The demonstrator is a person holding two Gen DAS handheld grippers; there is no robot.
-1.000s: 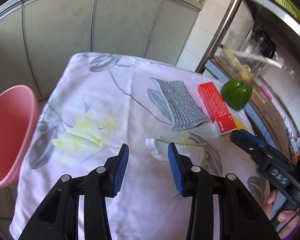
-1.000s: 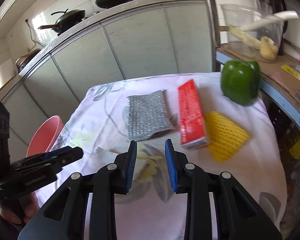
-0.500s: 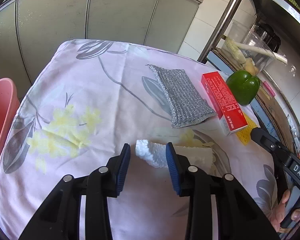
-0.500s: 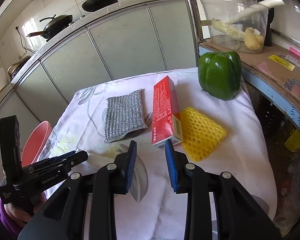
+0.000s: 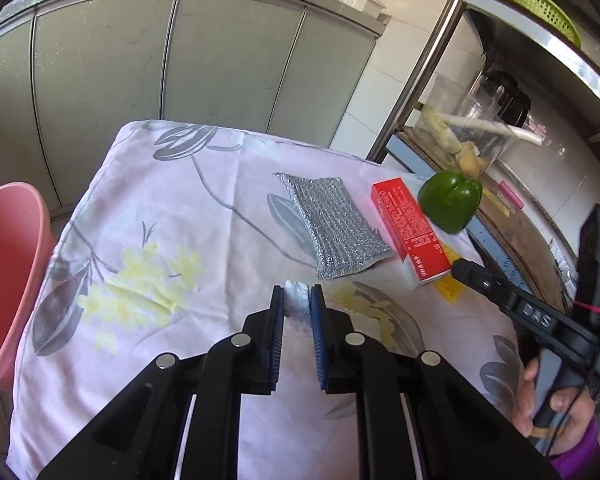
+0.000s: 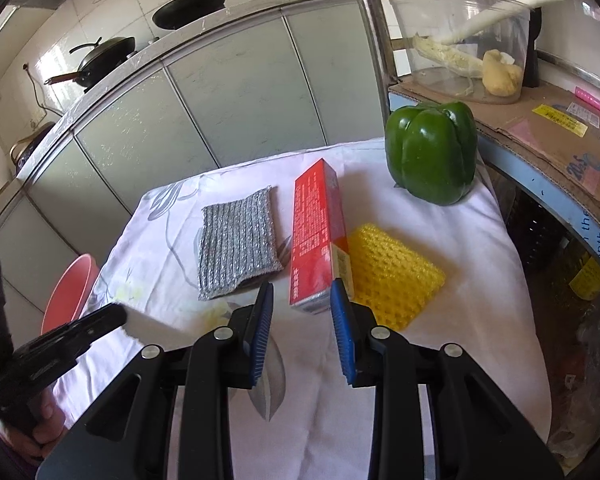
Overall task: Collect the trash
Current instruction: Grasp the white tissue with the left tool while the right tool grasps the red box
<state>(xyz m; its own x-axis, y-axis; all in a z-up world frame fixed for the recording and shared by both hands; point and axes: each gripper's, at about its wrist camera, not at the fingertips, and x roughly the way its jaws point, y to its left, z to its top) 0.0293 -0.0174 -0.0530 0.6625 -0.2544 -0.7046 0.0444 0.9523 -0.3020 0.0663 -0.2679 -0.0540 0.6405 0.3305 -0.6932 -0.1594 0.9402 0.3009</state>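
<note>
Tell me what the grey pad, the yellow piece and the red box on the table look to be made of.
Grey pad: knitted metallic-looking yarn, glittery ribs.
Yellow piece: probably foam netting, matte with an open honeycomb mesh.
Red box: likely printed cardboard, sharp folded edges and a slight sheen.

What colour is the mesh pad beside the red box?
Yellow; the mesh pad shows best in the right wrist view.

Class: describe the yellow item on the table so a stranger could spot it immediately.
On the flowered tablecloth, find the upright green pepper. Nearer the camera lies a long red box; the yellow mesh pad lies flat against its right side, the only yellow, netted thing there.
</note>
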